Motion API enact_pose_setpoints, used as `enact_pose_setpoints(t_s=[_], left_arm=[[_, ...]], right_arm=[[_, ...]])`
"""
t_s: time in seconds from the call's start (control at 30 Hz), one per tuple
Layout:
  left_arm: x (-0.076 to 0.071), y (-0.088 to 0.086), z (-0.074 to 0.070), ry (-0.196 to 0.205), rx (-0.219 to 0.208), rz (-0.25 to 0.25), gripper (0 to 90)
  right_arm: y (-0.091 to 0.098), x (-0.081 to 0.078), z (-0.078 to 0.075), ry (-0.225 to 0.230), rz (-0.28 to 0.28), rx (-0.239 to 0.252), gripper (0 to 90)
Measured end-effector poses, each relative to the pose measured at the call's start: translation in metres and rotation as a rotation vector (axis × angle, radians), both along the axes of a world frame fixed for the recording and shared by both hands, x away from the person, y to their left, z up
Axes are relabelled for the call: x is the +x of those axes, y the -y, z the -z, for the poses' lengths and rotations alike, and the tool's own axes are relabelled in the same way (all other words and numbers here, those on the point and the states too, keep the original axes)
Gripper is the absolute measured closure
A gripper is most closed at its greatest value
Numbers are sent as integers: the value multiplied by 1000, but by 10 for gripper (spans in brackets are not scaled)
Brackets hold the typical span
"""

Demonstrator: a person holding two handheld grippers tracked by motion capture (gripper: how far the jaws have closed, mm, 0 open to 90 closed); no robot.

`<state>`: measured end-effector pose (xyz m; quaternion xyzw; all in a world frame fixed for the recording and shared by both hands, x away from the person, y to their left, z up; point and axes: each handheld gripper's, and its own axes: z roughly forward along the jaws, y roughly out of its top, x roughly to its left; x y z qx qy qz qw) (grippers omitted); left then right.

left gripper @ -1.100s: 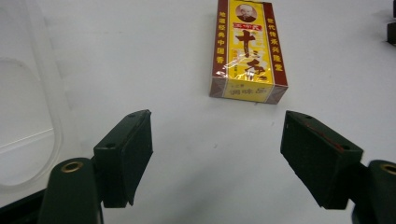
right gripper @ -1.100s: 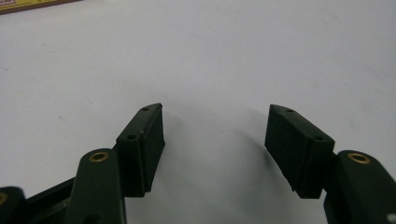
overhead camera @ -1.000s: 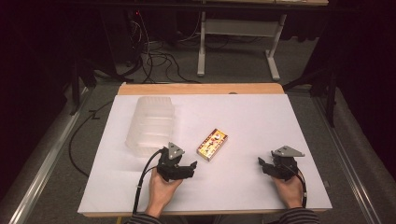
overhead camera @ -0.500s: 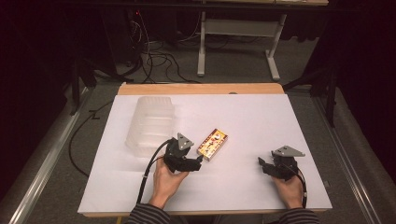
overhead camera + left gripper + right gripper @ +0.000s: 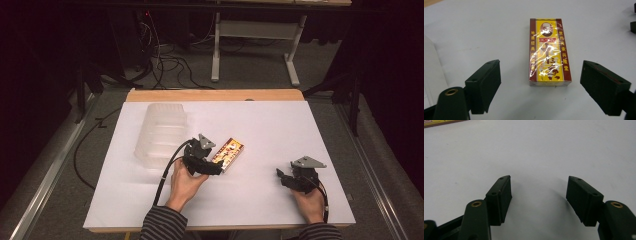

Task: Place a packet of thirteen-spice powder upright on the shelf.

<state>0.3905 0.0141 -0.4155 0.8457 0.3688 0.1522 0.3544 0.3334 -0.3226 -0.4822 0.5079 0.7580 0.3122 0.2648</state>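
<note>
Between my left gripper (image 5: pixel 540 87) jaws, spread wide: near end of small yellow-red box (image 5: pixel 549 51), lying flat on white table (image 5: pixel 280 125), not touched yet. Step looks like approach to grasp. Next: ease forward, straddle box, close on long sides. Right gripper (image 5: pixel 539 197) jaws apart, nothing between, resting well off to right. Clear plastic tub (image 5: pixel 161 134) just left.

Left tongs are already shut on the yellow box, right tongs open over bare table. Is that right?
Not quite. The left tongs are open, with the box lying untouched on the table just ahead of the jaws, as the left gripper view shows. The right tongs are open over bare table.
</note>
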Motion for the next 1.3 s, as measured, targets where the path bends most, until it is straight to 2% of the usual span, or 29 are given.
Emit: enact_pose_setpoints(t_s=[0.27,0.43,0.8,0.97,1.17,1.3], left_arm=[[14,9,-1,-19,9,11,164],[22,18,-1,-8,27,9,164],[40,38,2,-59,50,21,166],[48,51,2,-84,66,47,165],[56,65,7,-94,90,54,165],[63,70,10,-107,87,45,164]], right_arm=[[0,0,0,4,-4,-8,376],[0,0,0,4,1,-4,373],[0,0,0,2,0,-6,374],[-1,0,0,5,-1,-11,374],[-1,-1,0,9,-2,-13,375],[-1,0,0,8,0,-11,375]])
